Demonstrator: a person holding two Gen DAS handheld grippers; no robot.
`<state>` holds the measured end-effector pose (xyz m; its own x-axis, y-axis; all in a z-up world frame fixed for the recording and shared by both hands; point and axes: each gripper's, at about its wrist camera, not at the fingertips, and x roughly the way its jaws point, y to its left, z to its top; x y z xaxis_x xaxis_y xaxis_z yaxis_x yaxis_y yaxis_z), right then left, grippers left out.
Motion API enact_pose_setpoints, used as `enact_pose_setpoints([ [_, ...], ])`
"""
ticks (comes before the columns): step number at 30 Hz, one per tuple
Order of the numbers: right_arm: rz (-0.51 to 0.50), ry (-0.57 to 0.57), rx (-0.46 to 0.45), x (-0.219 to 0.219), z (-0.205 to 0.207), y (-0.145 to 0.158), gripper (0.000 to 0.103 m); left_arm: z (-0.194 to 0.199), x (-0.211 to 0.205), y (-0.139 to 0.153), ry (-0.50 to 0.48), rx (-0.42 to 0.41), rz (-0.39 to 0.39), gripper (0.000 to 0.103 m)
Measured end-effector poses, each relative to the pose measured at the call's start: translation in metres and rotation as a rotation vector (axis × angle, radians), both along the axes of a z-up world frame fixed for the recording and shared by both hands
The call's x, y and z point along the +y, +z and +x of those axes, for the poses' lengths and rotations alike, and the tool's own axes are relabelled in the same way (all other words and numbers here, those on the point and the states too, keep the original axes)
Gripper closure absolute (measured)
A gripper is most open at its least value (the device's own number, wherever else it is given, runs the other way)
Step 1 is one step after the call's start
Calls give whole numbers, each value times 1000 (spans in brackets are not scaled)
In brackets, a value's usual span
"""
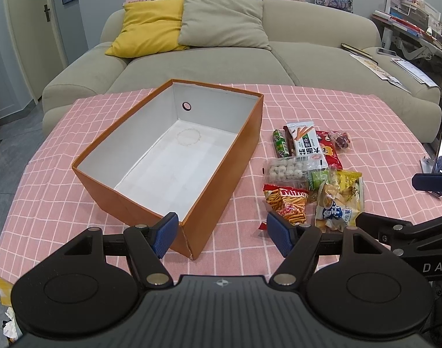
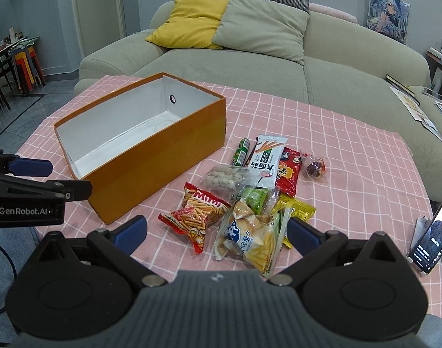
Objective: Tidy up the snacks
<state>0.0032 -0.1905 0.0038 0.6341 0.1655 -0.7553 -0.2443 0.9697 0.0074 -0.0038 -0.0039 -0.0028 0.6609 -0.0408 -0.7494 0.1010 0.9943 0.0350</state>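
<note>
An open orange box point(image 1: 221, 179) with a bare white inside stands on the pink checked tablecloth point(image 1: 351, 110), left of a heap of snacks. The heap holds a red bag of stick snacks point(image 2: 197, 214), a white and yellow chip bag point(image 2: 249, 235), a clear tray of round balls point(image 2: 223, 178), a white biscuit-stick packet point(image 2: 268, 159), a green sausage point(image 2: 241, 152) and a red packet point(image 2: 290, 171). My left gripper point(image 1: 223, 233) hovers open over the box's near corner, holding nothing. My right gripper point(image 2: 217, 233) stands open above the chip bag and the red bag, its pads clear of both.
A phone on a stand point(image 2: 432, 237) sits at the table's right edge. Behind the table is a grey-green sofa point(image 1: 221, 66) with a yellow cushion point(image 1: 151, 29). Papers and books lie on the sofa's right end point(image 1: 377, 66). Bare cloth shows beyond the snacks.
</note>
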Motion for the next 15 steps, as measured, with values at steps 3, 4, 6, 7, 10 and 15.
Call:
enact_pose_setpoints([
  [3, -1, 1, 1, 0, 0, 1, 4, 0, 0, 0, 0, 0, 0, 21],
  [4, 0, 1, 1, 0, 0, 1, 4, 0, 0, 0, 0, 1, 0, 21],
  [6, -1, 1, 1, 0, 1, 1, 4, 0, 0, 0, 0, 0, -1, 21],
  [7, -1, 1, 1, 0, 1, 1, 4, 0, 0, 0, 0, 0, -1, 21],
  [10, -1, 1, 2, 1, 1, 1, 4, 0, 0, 0, 0, 1, -1, 21],
  [15, -1, 1, 3, 1, 0, 1, 4, 0, 1, 0, -1, 1, -1, 21],
])
